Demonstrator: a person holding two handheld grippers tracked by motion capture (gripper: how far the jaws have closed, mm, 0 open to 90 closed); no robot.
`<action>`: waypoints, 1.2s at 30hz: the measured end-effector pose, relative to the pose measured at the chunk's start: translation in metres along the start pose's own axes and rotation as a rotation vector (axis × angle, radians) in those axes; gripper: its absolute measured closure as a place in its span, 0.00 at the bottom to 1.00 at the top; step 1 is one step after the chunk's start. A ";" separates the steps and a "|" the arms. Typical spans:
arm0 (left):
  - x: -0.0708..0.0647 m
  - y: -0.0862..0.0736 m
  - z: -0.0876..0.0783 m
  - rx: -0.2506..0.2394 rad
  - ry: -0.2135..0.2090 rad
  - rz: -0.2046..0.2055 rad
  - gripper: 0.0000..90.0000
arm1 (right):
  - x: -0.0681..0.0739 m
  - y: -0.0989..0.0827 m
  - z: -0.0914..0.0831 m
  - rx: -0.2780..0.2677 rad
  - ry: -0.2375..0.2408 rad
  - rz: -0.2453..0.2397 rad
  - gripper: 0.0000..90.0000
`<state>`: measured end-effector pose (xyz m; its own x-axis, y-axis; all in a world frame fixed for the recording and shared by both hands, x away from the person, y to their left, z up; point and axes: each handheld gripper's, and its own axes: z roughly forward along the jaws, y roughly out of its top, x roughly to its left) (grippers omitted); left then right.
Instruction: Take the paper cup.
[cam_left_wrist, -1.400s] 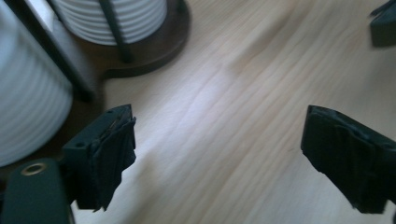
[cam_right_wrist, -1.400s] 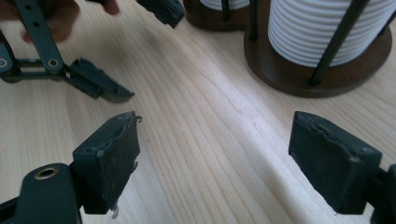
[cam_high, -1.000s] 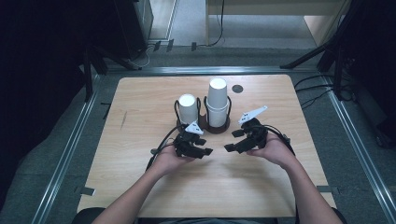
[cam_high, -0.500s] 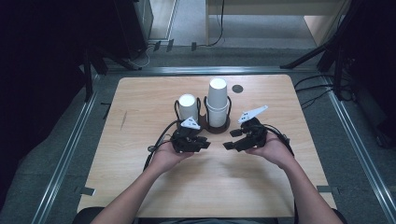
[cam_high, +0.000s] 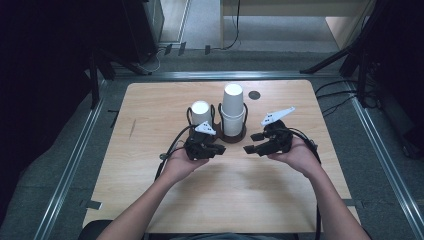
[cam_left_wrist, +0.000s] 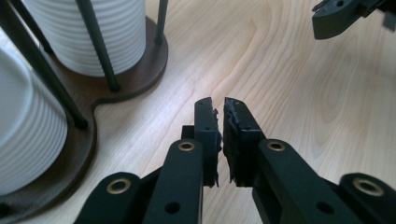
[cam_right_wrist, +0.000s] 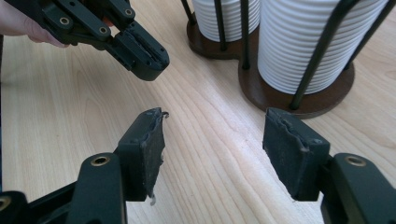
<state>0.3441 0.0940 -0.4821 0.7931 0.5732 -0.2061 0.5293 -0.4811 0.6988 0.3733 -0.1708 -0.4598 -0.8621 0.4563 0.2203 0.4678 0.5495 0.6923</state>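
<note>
Both grippers hover low over the wooden table (cam_high: 150, 105), just in front of the cup holder (cam_high: 235, 136), a dark wooden base with thin black wire posts. Left gripper (cam_high: 218, 149) has its jaws pressed nearly together, only a sliver of gap, nothing between them. Right gripper (cam_high: 251, 148) has its jaws spread wide, also empty. The two point toward each other, a short gap of bare tabletop between the tips. Two stacks of white ribbed paper cups sit in the holder: the shorter stack (cam_high: 201, 113) on the left, just beyond the left gripper, and the taller stack (cam_high: 233, 108) on the right, at table centre. Neither gripper touches cups or holder. Looks like the approach step, before any grasp. The right one seems readier, being open; the next move probably calls for lifting it up to the rim of the tall stack and closing gently on the top cup, without crushing it or catching a wire post. The left would need to open first.
</note>
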 end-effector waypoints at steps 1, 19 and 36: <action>0.000 0.000 0.000 0.000 0.000 0.000 0.94 | 0.000 0.000 0.000 0.000 0.000 0.000 0.43; 0.001 0.038 0.003 -0.034 0.019 0.027 0.99 | -0.017 0.033 -0.026 -0.020 -0.053 0.004 0.42; 0.013 0.059 0.008 -0.055 0.056 -0.008 0.98 | -0.033 0.078 -0.038 -0.045 -0.116 0.011 0.29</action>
<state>0.3879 0.0673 -0.4486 0.7701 0.6138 -0.1738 0.5167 -0.4403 0.7342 0.4313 -0.1695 -0.3871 -0.8273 0.5415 0.1494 0.4660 0.5132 0.7207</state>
